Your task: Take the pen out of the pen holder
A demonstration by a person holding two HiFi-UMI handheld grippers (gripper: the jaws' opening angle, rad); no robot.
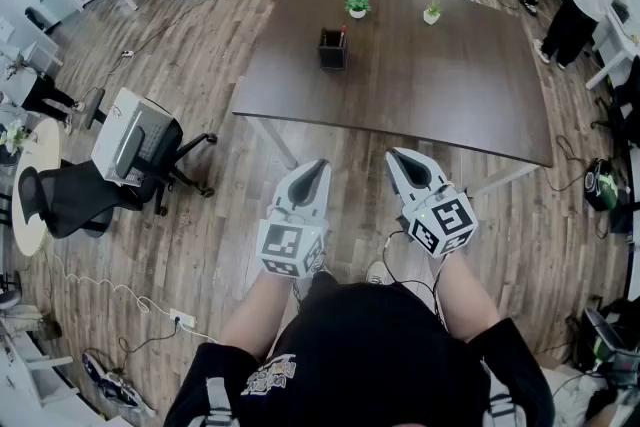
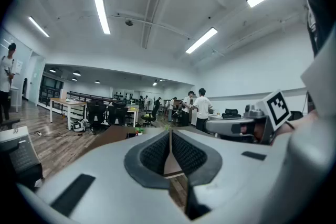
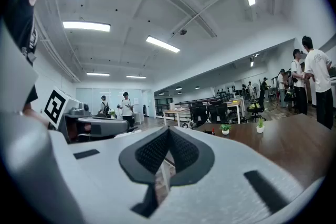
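My L gripper (image 1: 316, 167), at 7 o'clock in the head view, has its jaws pressed together w/ nothing between them, touching nothing. My R gripper (image 1: 400, 159), at 5 o'clock, is the same: jaws together, empty. Both hang over the floor short of the table (image 1: 450, 105). The pen holder (image 1: 332, 52) stands on the table at 12 o'clock, well apart from both. The pen (image 1: 342, 33) is in its R side, long axis near upright, red end up, tipped slightly toward 1 o'clock.
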